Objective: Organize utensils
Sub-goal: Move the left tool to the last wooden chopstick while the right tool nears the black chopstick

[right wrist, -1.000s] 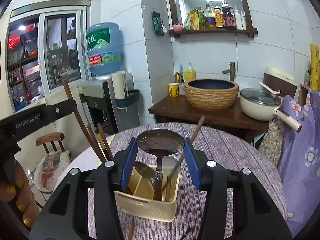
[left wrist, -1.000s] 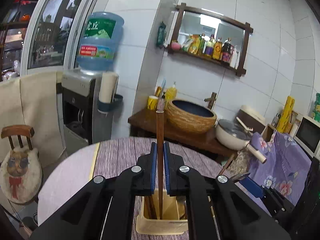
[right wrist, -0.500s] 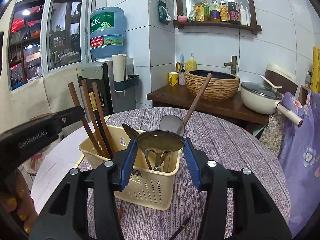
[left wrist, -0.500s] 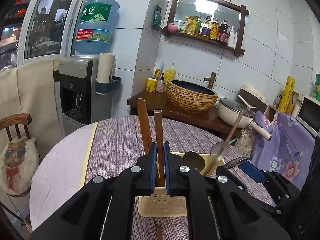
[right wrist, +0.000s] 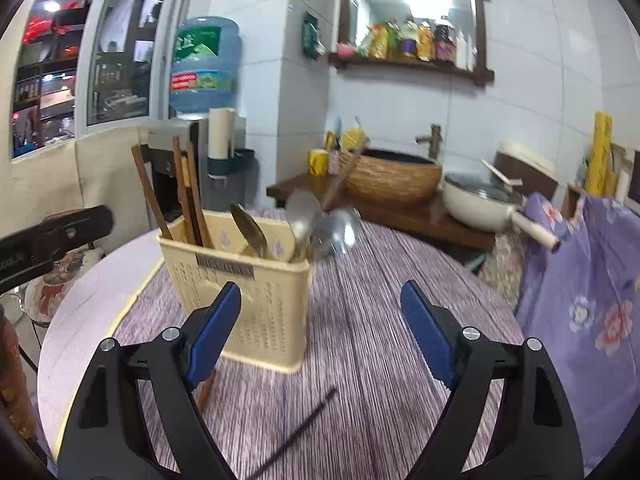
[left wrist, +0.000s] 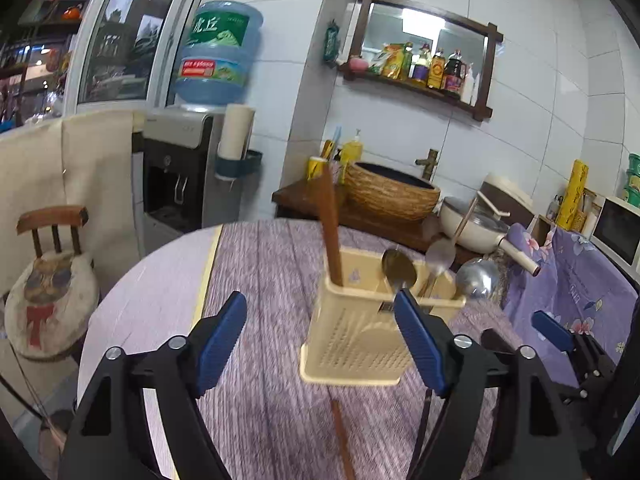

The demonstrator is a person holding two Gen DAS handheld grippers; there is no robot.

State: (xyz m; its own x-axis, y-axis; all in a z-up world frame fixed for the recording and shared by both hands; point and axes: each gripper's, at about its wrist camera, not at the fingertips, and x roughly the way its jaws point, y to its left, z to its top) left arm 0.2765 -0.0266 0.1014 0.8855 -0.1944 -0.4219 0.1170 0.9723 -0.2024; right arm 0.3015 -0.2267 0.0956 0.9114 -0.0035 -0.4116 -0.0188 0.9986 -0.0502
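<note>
A cream utensil basket (left wrist: 360,328) (right wrist: 240,280) stands on the purple striped table (left wrist: 264,272). Brown chopsticks (left wrist: 330,224) (right wrist: 188,196) stand in its left compartment. Spoons (left wrist: 398,270) (right wrist: 248,228) and a blurred steel ladle (left wrist: 476,278) (right wrist: 340,228) lean in its right part. My left gripper (left wrist: 320,336) is opening just short of the basket, with nothing between its pads. My right gripper (right wrist: 320,332) is opening too, empty, to the right of the basket. A brown chopstick (left wrist: 342,436) (right wrist: 208,388) and a dark chopstick (right wrist: 296,432) lie on the cloth.
Behind the table a wooden counter (right wrist: 400,216) carries a woven basin (right wrist: 394,180) and a lidded pan (right wrist: 480,204). A water dispenser (left wrist: 188,168) and a small chair (left wrist: 52,280) stand at left. Purple floral cloth (right wrist: 580,280) hangs at right. A person's hand (right wrist: 12,400) shows at lower left.
The left gripper let go of the brown chopstick, which now stands in the basket. The right gripper released the steel ladle into the basket. Both opened wide, sank and drew back.
</note>
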